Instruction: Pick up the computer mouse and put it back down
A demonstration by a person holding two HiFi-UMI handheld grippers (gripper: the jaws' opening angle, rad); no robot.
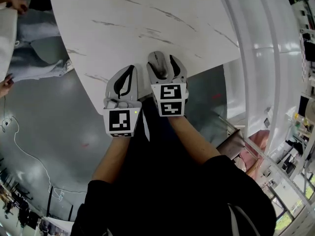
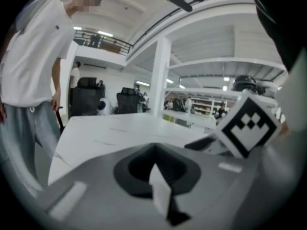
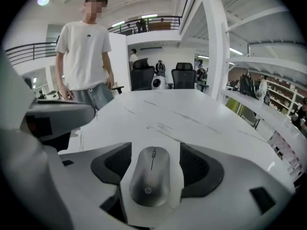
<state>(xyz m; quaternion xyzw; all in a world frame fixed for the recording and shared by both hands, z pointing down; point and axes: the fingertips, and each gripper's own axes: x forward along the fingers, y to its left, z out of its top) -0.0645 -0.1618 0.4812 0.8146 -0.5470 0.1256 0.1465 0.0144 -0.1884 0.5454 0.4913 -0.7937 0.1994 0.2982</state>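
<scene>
A grey computer mouse (image 1: 157, 61) (image 3: 151, 175) lies on the white marble-look table (image 1: 147, 18) (image 3: 192, 114), close to its near edge. My right gripper (image 1: 166, 65) (image 3: 154, 152) straddles it with a jaw on each side. The left pad is against the mouse. A thin strip of white table shows between the mouse and the right pad, so the gripper stands open. My left gripper (image 1: 129, 72) (image 2: 156, 150) hovers just left of it at the table edge, jaws closed together with nothing between them.
A person in a white shirt (image 3: 86, 51) (image 2: 29, 56) stands at the table's far left side. Black office chairs (image 3: 144, 75) stand beyond the table's far end. The right gripper's marker cube (image 2: 249, 123) sits close beside the left gripper. Grey floor (image 1: 59, 132) lies below the table edge.
</scene>
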